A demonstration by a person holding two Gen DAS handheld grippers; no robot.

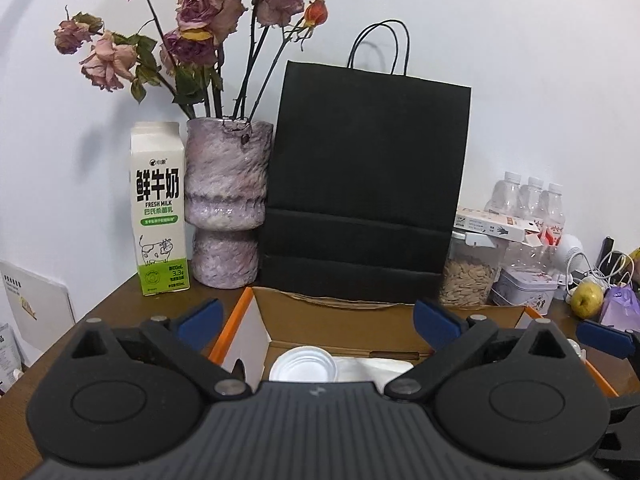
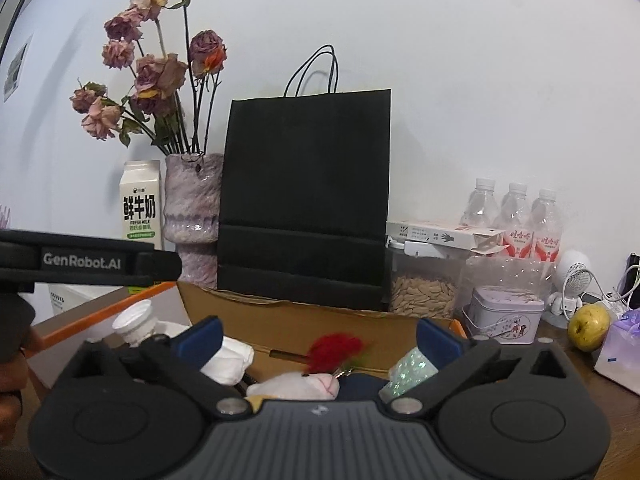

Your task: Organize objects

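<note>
Both claws are hovering low over an open cardboard box (image 1: 344, 322) on the brown worktop (image 1: 132, 304), each with its blue-padded fingers spread wide and nothing pinched between them. The left claw (image 1: 320, 320) is pointing across the box's left end, where a white cup (image 1: 302, 366) is lying on its side beside a white cloth (image 1: 376, 366); an orange-edged flap (image 1: 232, 320) is standing up on that side. The right claw (image 2: 318, 342) is hanging over the box's other end, above a pale plush toy (image 2: 296, 386) with a red tuft (image 2: 336, 350), a glittery green piece (image 2: 412, 368) near its right finger and a folded white cloth (image 2: 228, 362) near its left finger. In the right view the left tool's black body is reaching in from the left edge.

Behind the box, against the white wall (image 1: 520, 60), a black paper bag (image 1: 368, 184) is standing upright with its handles up. Just left of it a mottled purple vase (image 1: 226, 204) is holding dried roses (image 1: 200, 12), and a milk carton (image 1: 160, 208) is standing beside the vase. Right of the bag a clear jar of seeds (image 2: 424, 290) is carrying a flat white carton (image 2: 440, 234) on its lid, with three water bottles (image 2: 516, 216) lined up behind, a small printed tin (image 2: 504, 314) in front, and a yellow-green apple (image 2: 588, 326) near a small white fan (image 2: 574, 278) and cables.
</note>
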